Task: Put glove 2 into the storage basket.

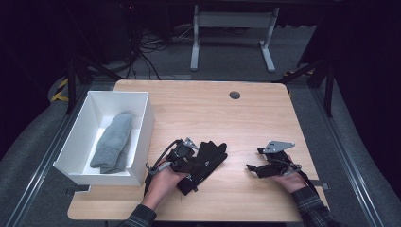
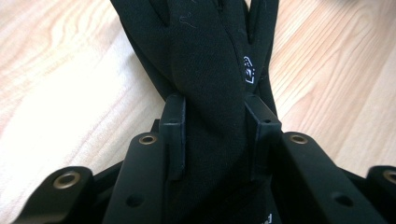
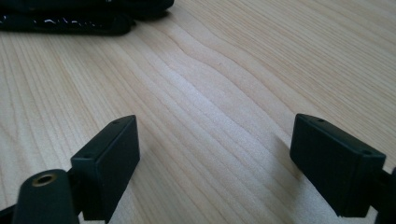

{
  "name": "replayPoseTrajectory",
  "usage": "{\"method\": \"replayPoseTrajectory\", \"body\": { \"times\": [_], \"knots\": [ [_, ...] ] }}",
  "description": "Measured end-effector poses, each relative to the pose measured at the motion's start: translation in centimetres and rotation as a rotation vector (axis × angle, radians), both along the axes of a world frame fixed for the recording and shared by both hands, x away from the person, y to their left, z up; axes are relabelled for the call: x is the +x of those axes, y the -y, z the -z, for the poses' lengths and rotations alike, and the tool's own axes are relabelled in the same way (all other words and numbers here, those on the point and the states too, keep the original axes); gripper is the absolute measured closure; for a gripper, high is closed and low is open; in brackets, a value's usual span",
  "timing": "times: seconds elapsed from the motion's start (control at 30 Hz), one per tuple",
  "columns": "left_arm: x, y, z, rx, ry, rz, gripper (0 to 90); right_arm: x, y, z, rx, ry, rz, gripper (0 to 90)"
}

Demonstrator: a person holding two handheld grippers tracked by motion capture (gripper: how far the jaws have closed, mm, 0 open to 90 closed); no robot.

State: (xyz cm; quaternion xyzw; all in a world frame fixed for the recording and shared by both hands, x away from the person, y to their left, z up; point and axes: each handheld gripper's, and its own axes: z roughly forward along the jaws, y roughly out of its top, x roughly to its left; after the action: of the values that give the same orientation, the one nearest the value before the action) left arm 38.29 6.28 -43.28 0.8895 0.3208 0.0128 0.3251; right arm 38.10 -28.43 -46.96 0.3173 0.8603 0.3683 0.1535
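Black fabric fills the gap between the jaws of the left gripper (image 2: 215, 140): a pair of dark gloves (image 1: 204, 163) lies on the wooden table (image 1: 246, 118), and in the left gripper view both pads press against the sides of the cloth, so this tool is clenched on the gloves. A small white printed mark shows on the fabric just beyond the right-hand pad. The glove fingers stretch away past the jaw tips, while the cuff end runs back under the gripper body. In the high view the person's left hand (image 1: 163, 182) holds this gripper low over the gloves, its cable looping beside the wrist.

Off to the other side, well apart from the gloves, the right gripper (image 3: 215, 163) rests in the person's right hand (image 1: 289, 179). Its 2 jaws stand wide, released, with bare wood grain between them and nothing held. In the right gripper view the dark edge of the gloves lies far ahead of the jaws, toward the upper left corner.

Beyond the left gripper, on the side away from the right one, a white box (image 1: 142, 137) sits at the table's edge with a grey sock (image 1: 113, 142) lying inside it.
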Motion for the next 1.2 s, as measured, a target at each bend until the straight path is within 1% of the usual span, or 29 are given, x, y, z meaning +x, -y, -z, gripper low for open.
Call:
{"method": "replayPoseTrajectory", "body": {
  "times": [0.2, 0.37, 0.43, 0.5, 0.53, 0.57, 0.6, 0.63, 0.67, 0.7, 0.77, 0.8, 0.87, 0.9, 0.93, 0.97, 1.1, 1.2],
  "knots": [
    [-0.1, -0.3, -2.0, -0.011, 0.013, -0.018, 66.7, 0.0, 0.0, 0.0, 0.000, 0.000, 0.000, 16.2],
    [0.1, -0.5, -3.6, -0.017, 0.021, -0.029, 66.7, 0.0, 0.0, 0.0, -0.001, 0.000, 0.000, 16.2],
    [0.1, -0.7, -4.6, -0.020, 0.027, -0.040, 66.7, 0.0, 0.0, 0.0, -0.001, 0.001, -0.001, 16.2],
    [0.1, -0.8, -5.4, -0.026, 0.025, -0.044, 66.7, 0.0, 0.0, 0.0, 0.000, 0.000, 0.000, 16.2],
    [0.1, -0.8, -5.4, -0.026, 0.025, -0.044, 66.7, 0.0, 0.0, 0.0, -0.001, 0.000, 0.000, 16.1],
    [0.1, -0.9, -6.3, -0.031, 0.034, -0.046, 66.7, 0.0, 0.0, 0.0, -0.001, 0.001, -0.001, 16.1],
    [0.1, -0.9, -6.3, -0.031, 0.034, -0.046, 66.7, 0.0, 0.0, 0.0, -0.001, 0.001, -0.001, 16.1],
    [0.3, -1.0, -7.1, -0.031, 0.042, -0.049, 66.7, 0.0, 0.0, 0.0, -0.001, 0.001, 0.000, 16.1],
    [0.3, -1.0, -7.1, -0.031, 0.042, -0.049, 66.7, 0.0, 0.0, 0.0, -0.001, 0.001, 0.000, 16.1],
    [0.4, -1.2, -7.8, -0.027, 0.049, -0.052, 66.7, 0.0, 0.0, 0.0, -0.001, 0.001, -0.001, 16.1],
    [0.6, -1.3, -8.6, -0.027, 0.060, -0.058, 66.7, 0.0, 0.0, 0.0, -0.001, 0.000, 0.000, 16.1],
    [0.6, -1.3, -8.6, -0.027, 0.060, -0.058, 66.7, 0.0, 0.0, 0.0, -0.001, 0.000, 0.000, 16.1],
    [0.8, -1.7, -9.6, -0.026, 0.066, -0.058, 66.6, 0.0, 0.0, 0.0, -0.001, 0.000, 0.000, 16.1],
    [0.9, -1.8, -10.0, -0.025, 0.069, -0.058, 66.7, 0.0, 0.0, 0.0, 0.000, 0.000, 0.000, 16.1],
    [0.9, -1.8, -10.0, -0.025, 0.069, -0.058, 66.7, 0.0, 0.0, 0.0, -0.001, 0.001, 0.000, 16.1],
    [1.1, -2.1, -10.7, -0.029, 0.076, -0.066, 66.7, 0.0, 0.0, 0.0, -0.001, 0.000, 0.000, 16.1],
    [1.2, -2.8, -12.0, -0.020, 0.097, -0.074, 66.7, 0.0, 0.0, 0.0, -0.001, 0.000, 0.000, 16.1],
    [1.3, -3.6, -12.9, -0.026, 0.110, -0.089, 66.7, 0.0, 0.0, 0.0, -0.001, 0.000, 0.001, 16.1]
  ]
}}
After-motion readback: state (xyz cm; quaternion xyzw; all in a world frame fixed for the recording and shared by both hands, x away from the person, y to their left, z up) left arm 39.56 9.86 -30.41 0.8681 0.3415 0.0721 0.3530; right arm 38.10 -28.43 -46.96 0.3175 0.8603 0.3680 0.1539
